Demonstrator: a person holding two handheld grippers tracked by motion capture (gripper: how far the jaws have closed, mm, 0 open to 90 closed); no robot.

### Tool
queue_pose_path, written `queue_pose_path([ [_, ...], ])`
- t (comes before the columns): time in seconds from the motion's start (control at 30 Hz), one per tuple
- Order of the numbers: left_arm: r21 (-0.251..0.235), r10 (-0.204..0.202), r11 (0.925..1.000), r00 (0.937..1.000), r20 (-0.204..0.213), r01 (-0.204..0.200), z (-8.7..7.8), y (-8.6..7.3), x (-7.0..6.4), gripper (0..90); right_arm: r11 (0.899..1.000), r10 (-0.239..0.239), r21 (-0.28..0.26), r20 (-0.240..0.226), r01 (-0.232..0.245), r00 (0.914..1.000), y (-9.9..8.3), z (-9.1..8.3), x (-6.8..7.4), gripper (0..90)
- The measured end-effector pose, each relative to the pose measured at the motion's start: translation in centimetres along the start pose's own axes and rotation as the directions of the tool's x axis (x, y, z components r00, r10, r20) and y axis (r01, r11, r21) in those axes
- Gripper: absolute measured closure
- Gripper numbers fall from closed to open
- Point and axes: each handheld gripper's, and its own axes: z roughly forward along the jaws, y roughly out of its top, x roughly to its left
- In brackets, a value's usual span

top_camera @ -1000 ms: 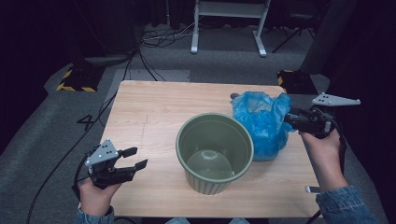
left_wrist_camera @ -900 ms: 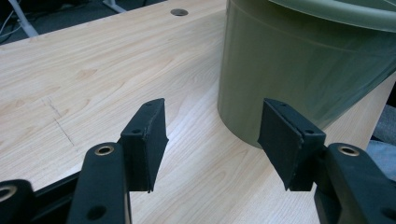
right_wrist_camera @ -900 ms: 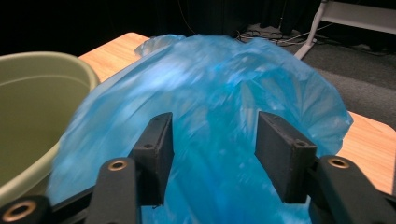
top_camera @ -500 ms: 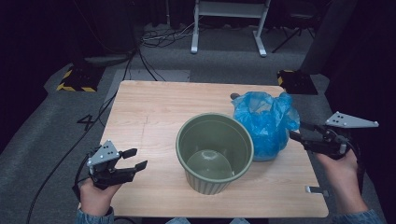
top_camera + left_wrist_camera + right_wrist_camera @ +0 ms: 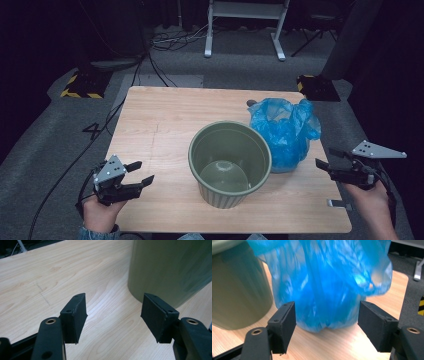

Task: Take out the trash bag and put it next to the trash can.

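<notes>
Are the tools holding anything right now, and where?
No. The left tool and the right tool are both open and empty; the blue bag stands free.

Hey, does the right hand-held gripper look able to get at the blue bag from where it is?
Probably yes. The right hand-held gripper has its jaws open and faces the blue bag directly, with bare table between them. The green bin stands off to one side.

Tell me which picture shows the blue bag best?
The high view: the whole blue plastic bag shows there, standing crumpled on the table right beside the green bin. The right gripper view brings it closer between the open jaws, but it is blurred and cut off at the top. The left gripper view faces the bin's side instead.
</notes>
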Motion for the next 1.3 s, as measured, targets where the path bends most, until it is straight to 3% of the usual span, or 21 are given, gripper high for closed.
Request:
queue_pose_path([
  [0.2,0.006,-0.012,0.9999,0.9998,-0.015,0.012,0.4,-1.0,0.4,34.1,1.0,0.012,0.019,0.009,-0.012,0.9999,-1.7,0.4,-0.3,28.7],
  [0.43,0.029,-0.053,0.9981,0.9973,-0.051,0.054,1.1,-2.8,1.3,31.4,0.998,0.031,0.051,0.012,-0.031,0.9995,-4.4,1.6,-0.5,27.0],
  [1.07,0.111,-0.049,0.9922,0.9957,-0.078,0.058,2.6,-4.9,2.0,31.7,0.991,0.086,0.098,0.017,-0.087,0.9962,-9.8,4.8,-0.9,20.5],
  [1.3,0.125,-0.073,0.9887,0.9942,-0.078,0.083,3.2,-5.5,2.3,30.4,0.987,0.115,0.113,-0.003,-0.114,0.9934,-11.1,5.7,-0.7,19.4],
])
